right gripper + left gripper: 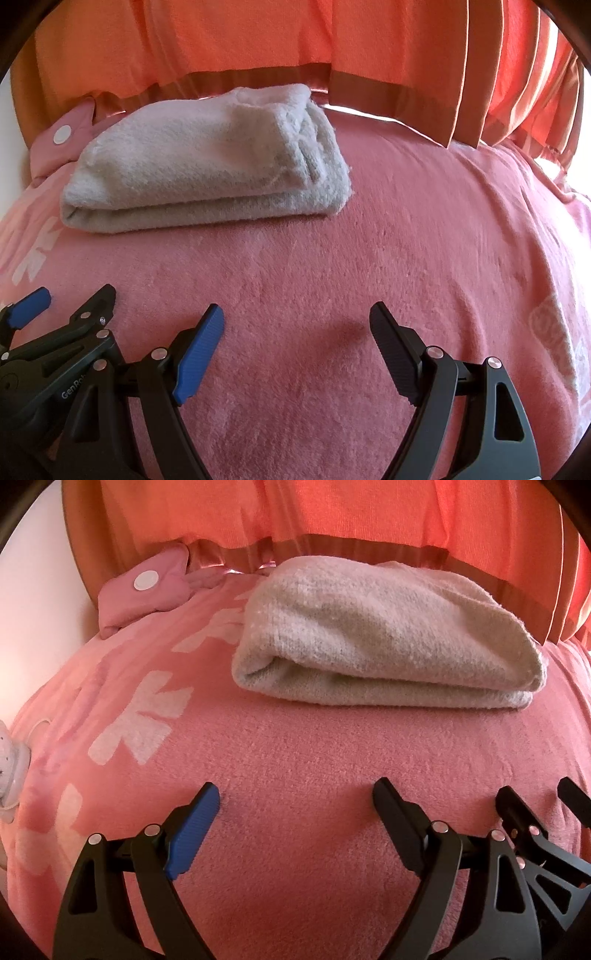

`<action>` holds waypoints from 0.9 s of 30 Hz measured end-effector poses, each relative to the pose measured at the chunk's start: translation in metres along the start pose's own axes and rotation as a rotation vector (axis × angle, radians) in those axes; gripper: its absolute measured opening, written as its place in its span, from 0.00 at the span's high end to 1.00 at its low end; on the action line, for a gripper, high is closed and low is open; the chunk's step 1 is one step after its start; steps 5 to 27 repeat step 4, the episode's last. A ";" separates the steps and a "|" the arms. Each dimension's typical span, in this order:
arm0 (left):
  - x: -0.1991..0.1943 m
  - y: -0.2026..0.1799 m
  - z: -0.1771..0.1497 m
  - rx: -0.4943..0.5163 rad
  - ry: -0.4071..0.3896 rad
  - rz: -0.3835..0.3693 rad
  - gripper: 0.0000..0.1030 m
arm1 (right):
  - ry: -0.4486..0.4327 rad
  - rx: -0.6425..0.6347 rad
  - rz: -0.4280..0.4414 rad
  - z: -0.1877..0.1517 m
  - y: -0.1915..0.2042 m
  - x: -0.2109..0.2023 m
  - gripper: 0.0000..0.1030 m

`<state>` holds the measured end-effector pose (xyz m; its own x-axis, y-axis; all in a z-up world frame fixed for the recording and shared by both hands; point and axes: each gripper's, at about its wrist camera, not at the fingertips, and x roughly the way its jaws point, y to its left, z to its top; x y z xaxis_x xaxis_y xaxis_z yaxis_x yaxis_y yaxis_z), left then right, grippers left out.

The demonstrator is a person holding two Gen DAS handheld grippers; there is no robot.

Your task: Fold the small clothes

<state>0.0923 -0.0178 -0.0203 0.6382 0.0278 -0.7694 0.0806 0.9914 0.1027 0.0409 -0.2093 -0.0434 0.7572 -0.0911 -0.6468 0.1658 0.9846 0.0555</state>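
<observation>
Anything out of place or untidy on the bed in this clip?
Nothing stands out. The white fleece garment lies folded flat on the pink blanket; both the left gripper and the right gripper are open and empty, short of it.

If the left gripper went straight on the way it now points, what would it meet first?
Probably the bare pink blanket; the open left gripper points down at it, short of the folded white cloth, though depth is unclear.

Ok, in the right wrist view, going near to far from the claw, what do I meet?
Right claw, open and empty → bare pink blanket → folded white garment, resting on the blanket → orange curtain hanging behind.
</observation>
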 end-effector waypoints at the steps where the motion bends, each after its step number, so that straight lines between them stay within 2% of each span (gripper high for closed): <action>1: 0.000 0.000 0.000 -0.002 0.001 0.000 0.20 | 0.000 0.003 0.000 -0.001 0.000 0.000 0.23; 27: 0.000 -0.001 0.000 -0.005 0.003 -0.003 0.20 | -0.003 0.002 -0.005 -0.002 0.001 -0.001 0.23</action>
